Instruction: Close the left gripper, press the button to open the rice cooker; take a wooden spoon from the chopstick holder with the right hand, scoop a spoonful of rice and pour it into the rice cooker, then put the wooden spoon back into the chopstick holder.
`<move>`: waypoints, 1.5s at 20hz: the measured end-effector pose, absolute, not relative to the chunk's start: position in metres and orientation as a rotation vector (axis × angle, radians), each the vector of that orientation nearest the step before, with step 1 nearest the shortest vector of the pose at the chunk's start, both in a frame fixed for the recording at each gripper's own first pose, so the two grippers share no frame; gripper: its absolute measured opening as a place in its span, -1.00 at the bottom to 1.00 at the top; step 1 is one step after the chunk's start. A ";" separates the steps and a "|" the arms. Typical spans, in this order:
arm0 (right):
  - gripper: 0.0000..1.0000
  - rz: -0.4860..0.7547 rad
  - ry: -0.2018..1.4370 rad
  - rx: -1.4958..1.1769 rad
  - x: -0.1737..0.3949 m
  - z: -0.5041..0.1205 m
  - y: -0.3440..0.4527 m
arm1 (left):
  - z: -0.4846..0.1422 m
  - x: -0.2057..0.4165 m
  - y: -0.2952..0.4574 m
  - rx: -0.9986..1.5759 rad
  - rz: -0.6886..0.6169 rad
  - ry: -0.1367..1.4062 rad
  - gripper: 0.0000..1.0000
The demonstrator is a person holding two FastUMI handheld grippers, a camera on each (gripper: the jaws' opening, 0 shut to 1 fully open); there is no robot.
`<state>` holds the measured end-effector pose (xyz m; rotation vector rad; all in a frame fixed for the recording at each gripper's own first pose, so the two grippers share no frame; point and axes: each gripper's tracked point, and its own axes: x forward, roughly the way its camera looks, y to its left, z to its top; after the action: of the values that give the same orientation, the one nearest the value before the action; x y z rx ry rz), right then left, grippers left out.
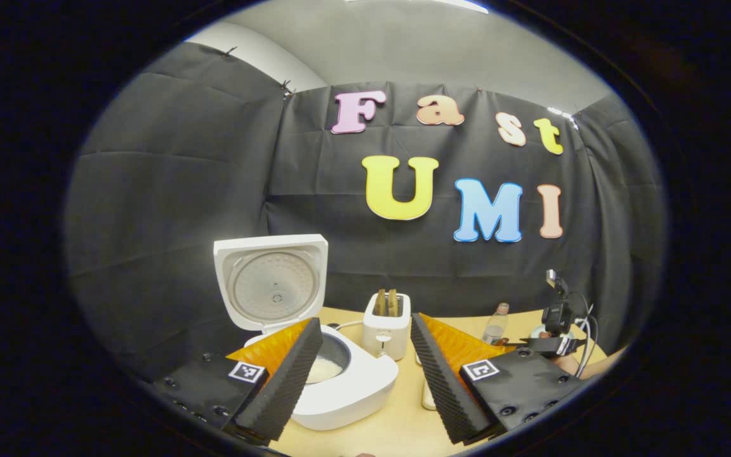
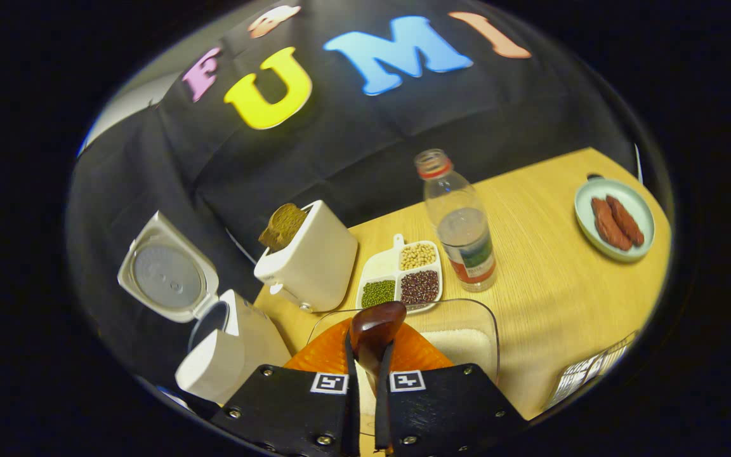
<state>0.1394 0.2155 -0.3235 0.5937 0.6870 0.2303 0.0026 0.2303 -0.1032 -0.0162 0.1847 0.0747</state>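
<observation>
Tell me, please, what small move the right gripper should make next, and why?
Probably dip the dark wooden spoon, clamped in the right gripper, into the clear container of white rice just below; the white rice cooker already stands open.

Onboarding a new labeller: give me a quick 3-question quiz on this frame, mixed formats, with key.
1. True or false: the rice cooker lid stands open.
2. The right gripper is shut on: A) the bottle B) the wooden spoon C) the toaster
3. Fill in: the plate at the table's far right holds two ____.

Key: 1 true; 2 B; 3 sausages. The left gripper is open above the cooker.
</observation>
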 end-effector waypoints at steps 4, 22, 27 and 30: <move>-0.82 0.147 0.630 0.927 0.150 -0.302 0.190 | -0.094 0.004 0.225 -0.003 0.043 0.153 1.00; -0.81 0.352 0.509 1.199 0.136 -0.164 0.244 | -0.106 -0.013 0.289 0.026 0.019 0.138 1.00; -0.82 0.412 0.515 1.190 0.148 -0.143 0.296 | -0.120 -0.021 0.314 0.043 0.040 0.144 1.00; -0.82 0.465 0.528 1.164 0.151 -0.135 0.333 | -0.127 -0.022 0.329 0.036 0.056 0.155 1.00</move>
<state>0.1506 0.3330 -0.1352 1.1641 0.5280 0.4649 -0.0223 0.3294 -0.1273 0.0363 0.1546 0.0565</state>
